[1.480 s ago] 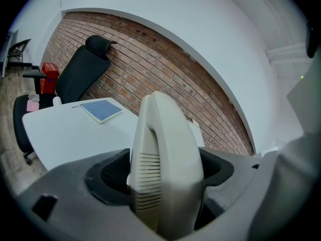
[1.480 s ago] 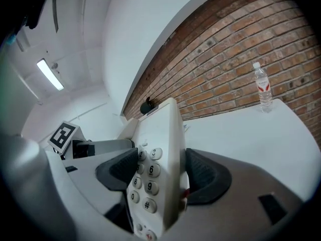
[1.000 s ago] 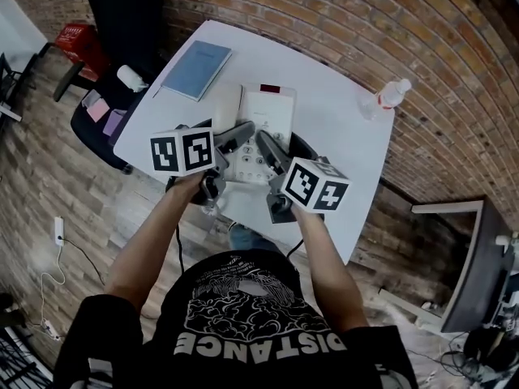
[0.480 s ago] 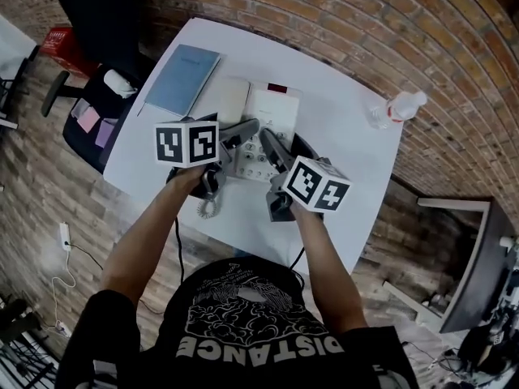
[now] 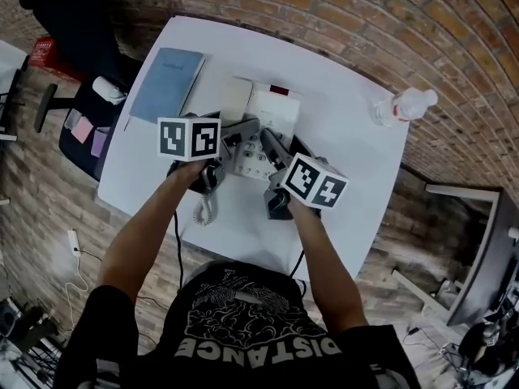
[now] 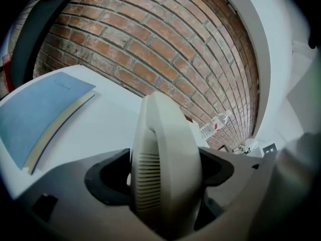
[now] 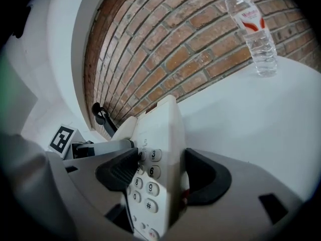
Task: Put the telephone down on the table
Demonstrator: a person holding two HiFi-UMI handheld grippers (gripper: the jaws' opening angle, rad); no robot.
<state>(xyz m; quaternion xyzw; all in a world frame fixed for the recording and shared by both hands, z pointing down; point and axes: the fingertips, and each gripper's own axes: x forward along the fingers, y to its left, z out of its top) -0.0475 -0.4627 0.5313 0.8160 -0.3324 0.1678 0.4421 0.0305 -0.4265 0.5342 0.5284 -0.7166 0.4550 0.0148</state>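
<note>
Cream plastic, a bit yellowed: the telephone (image 5: pixel 268 116) sits over the middle of the white bench (image 5: pixel 340 168), held between the two tools. Its long axis runs from the near edge toward the far edge by the brick wall (image 5: pixel 324 14), with the dark display end pointing at the wall and the keypad end pointing back at the person.

The handset (image 5: pixel 234 102) lies along the telephone's left side, parallel to it. The left hand-held gripper (image 5: pixel 246 128) is clamped on it — in the left gripper view both dark pads press the handset's (image 6: pixel 163 159) ribbed end. The right hand-held gripper (image 5: pixel 269 140) is closed on the telephone's near right part. In the right gripper view one pad sits on the keypad face and the other against the underside, so that end looks raised. I cannot tell whether the far end touches the bench.

A coiled cord (image 5: pixel 204 209) dangles below the left hand-held gripper, toward the near edge.

A blue notebook (image 5: pixel 166 83) lies by the far left corner, well apart from the telephone. A clear water bottle (image 5: pixel 403 106) stands upright at the far right corner. A dark chair (image 5: pixel 81 96) stands just off the left edge.
</note>
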